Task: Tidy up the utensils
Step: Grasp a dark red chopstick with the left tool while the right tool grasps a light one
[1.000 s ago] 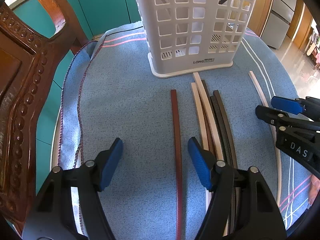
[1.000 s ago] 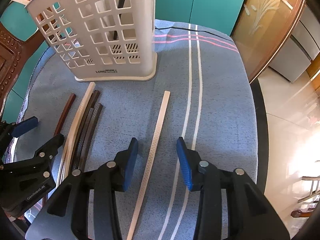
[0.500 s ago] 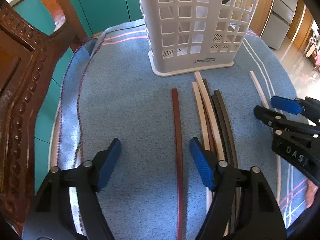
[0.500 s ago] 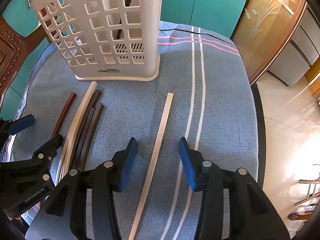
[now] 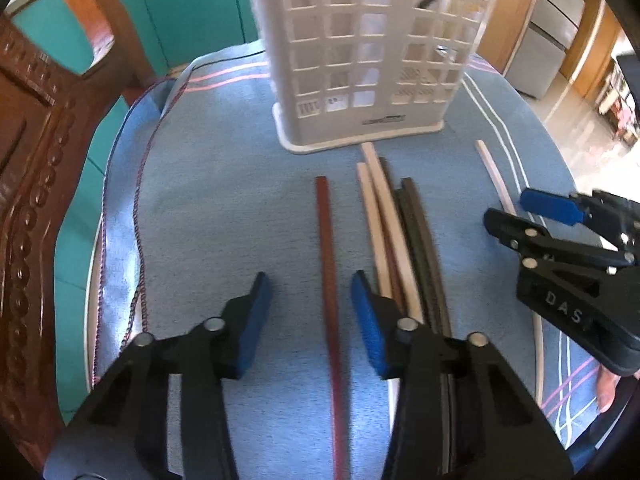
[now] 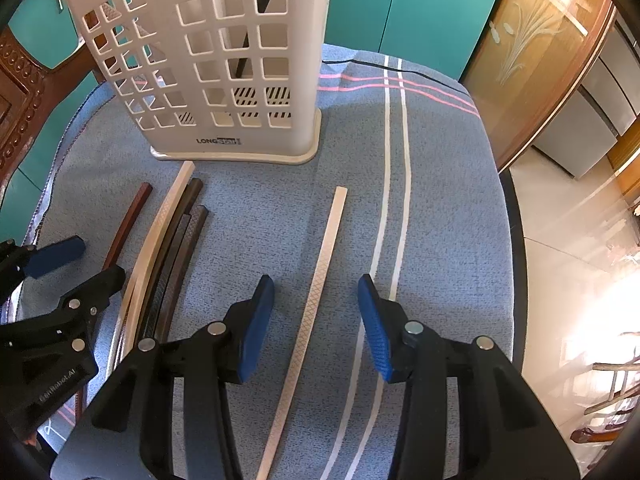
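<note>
A red-brown chopstick (image 5: 326, 240) lies on the blue cloth and runs between the jaws of my left gripper (image 5: 310, 280). The jaws are closing, and their blue pads stand clear of it on both sides. Just to its right lies a bundle of cream and dark chopsticks (image 5: 400, 232). In the right wrist view a single cream chopstick (image 6: 326, 248) passes between the jaws of my right gripper (image 6: 316, 280), which is open and apart from it. A white lattice basket (image 5: 360, 60) stands upright behind the chopsticks, with a dark utensil (image 6: 252, 40) inside.
A carved wooden chair (image 5: 32, 160) rises close at the left. The blue striped cloth (image 6: 432, 200) covers a round table whose edge (image 6: 516, 240) drops to the floor at the right. Teal cabinet doors stand behind the basket.
The left gripper's jaws have narrowed around the red-brown chopstick. The right gripper's jaws opened a touch. Neither hand has shifted much.
</note>
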The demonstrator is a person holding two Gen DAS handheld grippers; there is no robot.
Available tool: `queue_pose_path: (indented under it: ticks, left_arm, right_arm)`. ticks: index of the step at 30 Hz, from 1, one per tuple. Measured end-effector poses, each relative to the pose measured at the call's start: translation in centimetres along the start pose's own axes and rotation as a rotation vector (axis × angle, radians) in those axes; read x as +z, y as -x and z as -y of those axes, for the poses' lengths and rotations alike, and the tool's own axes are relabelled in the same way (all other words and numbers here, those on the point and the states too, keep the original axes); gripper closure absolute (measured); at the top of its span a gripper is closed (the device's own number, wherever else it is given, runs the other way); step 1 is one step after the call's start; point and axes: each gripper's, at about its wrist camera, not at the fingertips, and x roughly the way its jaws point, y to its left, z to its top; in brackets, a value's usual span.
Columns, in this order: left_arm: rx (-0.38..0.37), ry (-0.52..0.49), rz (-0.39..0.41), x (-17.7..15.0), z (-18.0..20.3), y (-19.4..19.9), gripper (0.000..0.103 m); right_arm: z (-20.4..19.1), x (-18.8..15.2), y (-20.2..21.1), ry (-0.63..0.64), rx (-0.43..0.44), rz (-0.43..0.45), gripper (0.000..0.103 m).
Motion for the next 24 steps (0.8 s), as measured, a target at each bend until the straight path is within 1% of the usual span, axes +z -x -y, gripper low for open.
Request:
queue_pose_path:
  ticks: [7, 10, 13, 15, 16, 17, 18, 19, 21, 24]
  left_arm:
    - [-0.012, -0.001, -0.006, 0.0, -0.4, -0.1, 0.062]
    - [-0.029, 0.009, -0.011, -0.1, -0.6, 0.1, 0.065]
    - [-0.033, 0.012, -0.013, -0.1, -0.5, 0.2, 0.066]
    - [-0.039, 0.014, -0.014, -0.1, -0.4, 0.2, 0.068]
    - [-0.043, 0.016, -0.014, -0.1, -0.5, 0.3, 0.071]
    - [-0.045, 0.018, -0.013, 0.0, -0.4, 0.3, 0.081]
    - [-0.048, 0.021, -0.013, 0.0, -0.5, 0.3, 0.087]
    - [-0.054, 0.028, -0.015, 0.0, -0.6, 0.3, 0.094]
    - [-0.064, 0.046, -0.016, 0.1, -1.0, 0.4, 0.096]
    - [-0.058, 0.059, -0.003, 0.3, -1.6, 0.9, 0.096]
  right_arm:
    - [0.1, 0.1, -0.1, 0.000, 0.001, 0.001, 0.058]
    - [0.3, 0.1, -0.1, -0.008, 0.022, -0.002, 0.058]
    - [0.9, 0.2, 0.1, -0.018, 0.046, -0.004, 0.062]
    - [0.6, 0.2, 0.2, -0.006, 0.057, 0.000, 0.070]
    - [0.4, 0.1, 0.3, 0.002, 0.064, 0.002, 0.073]
    - [0.2, 0.1, 0.4, 0.007, 0.069, 0.003, 0.080]
    - [0.0, 0.1, 0.4, 0.012, 0.077, 0.004, 0.090]
    - [-0.2, 0.0, 0.5, 0.016, 0.091, 0.004, 0.094]
    - [-0.6, -0.1, 0.6, 0.018, 0.090, 0.010, 0.094]
    - [-0.6, -0.1, 1.4, 0.012, 0.116, 0.032, 0.097]
